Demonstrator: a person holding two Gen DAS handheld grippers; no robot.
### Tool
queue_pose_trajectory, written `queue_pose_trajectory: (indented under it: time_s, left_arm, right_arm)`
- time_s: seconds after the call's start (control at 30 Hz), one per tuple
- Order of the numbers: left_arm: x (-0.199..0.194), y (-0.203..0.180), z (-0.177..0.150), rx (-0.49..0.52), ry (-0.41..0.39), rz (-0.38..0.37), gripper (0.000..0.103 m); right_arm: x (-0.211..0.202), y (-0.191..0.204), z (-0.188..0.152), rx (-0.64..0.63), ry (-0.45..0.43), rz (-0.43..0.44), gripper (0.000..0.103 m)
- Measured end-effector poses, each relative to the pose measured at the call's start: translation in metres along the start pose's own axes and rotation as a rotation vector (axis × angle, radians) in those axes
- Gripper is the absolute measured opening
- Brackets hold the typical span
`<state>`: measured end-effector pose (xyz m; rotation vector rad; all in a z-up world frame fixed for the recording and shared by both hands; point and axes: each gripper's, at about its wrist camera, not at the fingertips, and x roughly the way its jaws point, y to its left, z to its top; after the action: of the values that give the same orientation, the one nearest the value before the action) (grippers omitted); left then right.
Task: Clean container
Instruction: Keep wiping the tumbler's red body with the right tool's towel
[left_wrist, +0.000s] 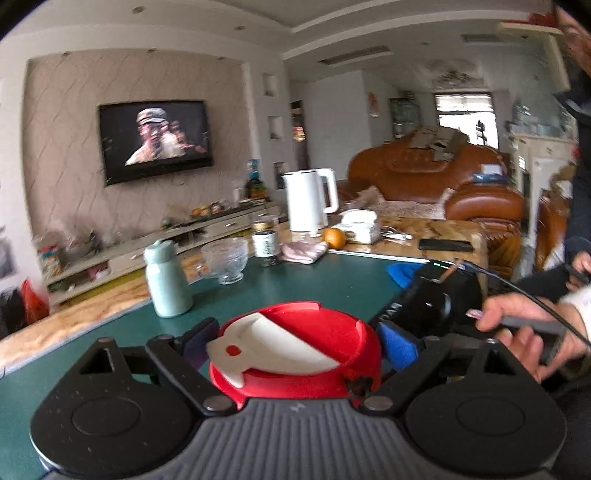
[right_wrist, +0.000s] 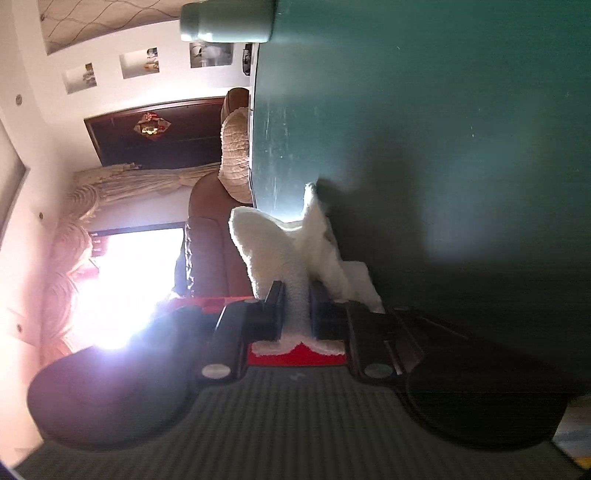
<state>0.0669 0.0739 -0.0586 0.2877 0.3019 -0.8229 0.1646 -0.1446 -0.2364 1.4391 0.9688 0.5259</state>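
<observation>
The green table (left_wrist: 303, 280) carries everything, with the container's red lid (left_wrist: 295, 347) near its front edge. The left gripper (left_wrist: 291, 350) is clamped on that lid from both sides, its blue pad (left_wrist: 397, 345) pressed to the rim; the white flap (left_wrist: 273, 347) on top lies flat. The right gripper (right_wrist: 297, 314), turned on its side, pinches a white fluffy cloth (right_wrist: 280, 243) between narrow jaws, with a strip of red just behind them, so the cloth seems to be working low on the container's flank. To wipe well, the left grip should stay firm so the container cannot spin, while the cloth presses flat and sweeps around the wall. How clean it is cannot be told.
</observation>
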Motion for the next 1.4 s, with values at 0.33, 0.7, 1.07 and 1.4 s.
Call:
queue_pose_trajectory:
  time_s: [0.33,0.7,1.07,1.4]
  left_arm:
    - [0.004,-0.032,0.008,-0.094,0.054,0.254,0.103]
    - [0.002,-0.031,0.008,-0.171,0.021,0.324,0.095]
    - [-0.009,-0.008,-0.004,-0.103,-0.038,0.121,0.095]
    - [-0.012,-0.003,-0.007,-0.02,-0.034,-0.07,0.095]
  right_arm:
    - [-0.006,-0.004,-0.01,-0.013,-0.024,0.006,0.018]
    - [-0.025,-0.009,-0.006,0.009,-0.019,0.144,0.019]
    - [-0.016,-0.019,0.009,0.0,0.008,0.039,0.019]
    - [-0.014,0.002,0.025,-0.105,0.029,0.046,0.02]
